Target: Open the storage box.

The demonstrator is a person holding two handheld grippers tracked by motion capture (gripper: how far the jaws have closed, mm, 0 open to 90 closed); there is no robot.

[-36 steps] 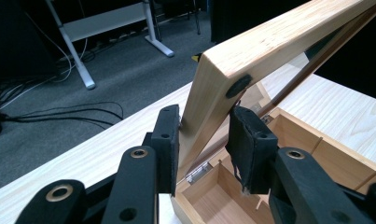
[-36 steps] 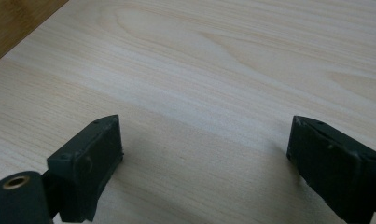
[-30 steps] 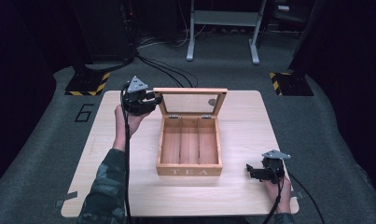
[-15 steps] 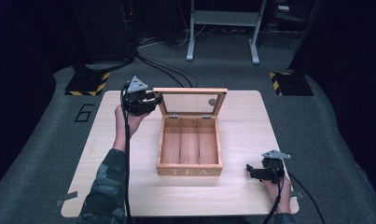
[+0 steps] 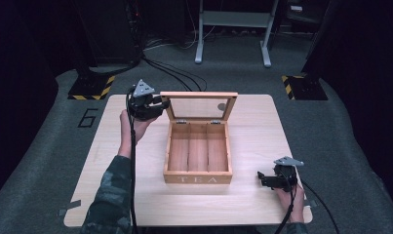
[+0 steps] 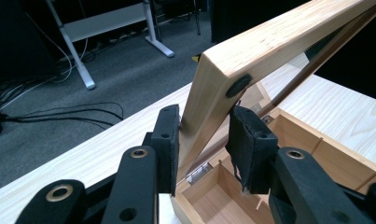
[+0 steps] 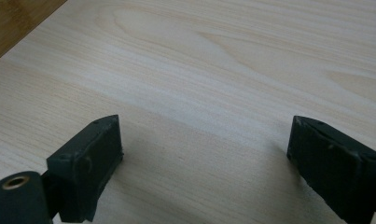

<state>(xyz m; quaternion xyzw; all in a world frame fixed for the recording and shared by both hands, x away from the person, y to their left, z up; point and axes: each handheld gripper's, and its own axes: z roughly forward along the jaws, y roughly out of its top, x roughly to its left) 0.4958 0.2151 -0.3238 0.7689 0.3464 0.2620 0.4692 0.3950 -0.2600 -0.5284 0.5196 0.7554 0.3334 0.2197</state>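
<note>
I am holding the lid (image 5: 199, 106) of the tea box (image 5: 198, 152) with my left gripper (image 5: 161, 101). In the left gripper view the two pads are pressing on either face of the lid's wooden frame (image 6: 209, 107), close to its corner, so the grip is clenched on the lid. The lid is standing raised, leaning a little back from the box on its hinges (image 5: 181, 122), and its clear pane is showing the table (image 5: 252, 126) behind it.

The box is sitting near the middle of the table, its front face lettered TEA and turned toward me. Three compartments are showing inside, split by two thin dividers; I am seeing bare wood in all three.

My right gripper (image 5: 262, 178) is resting low at the near right part of the table, well apart from the box and pointing toward its front corner. In the right gripper view its jaws are standing wide apart over the bare tabletop (image 7: 213, 70), released, with nothing between them. A cable (image 5: 131, 161) is trailing from the left gripper along my sleeve (image 5: 111, 195).
</note>
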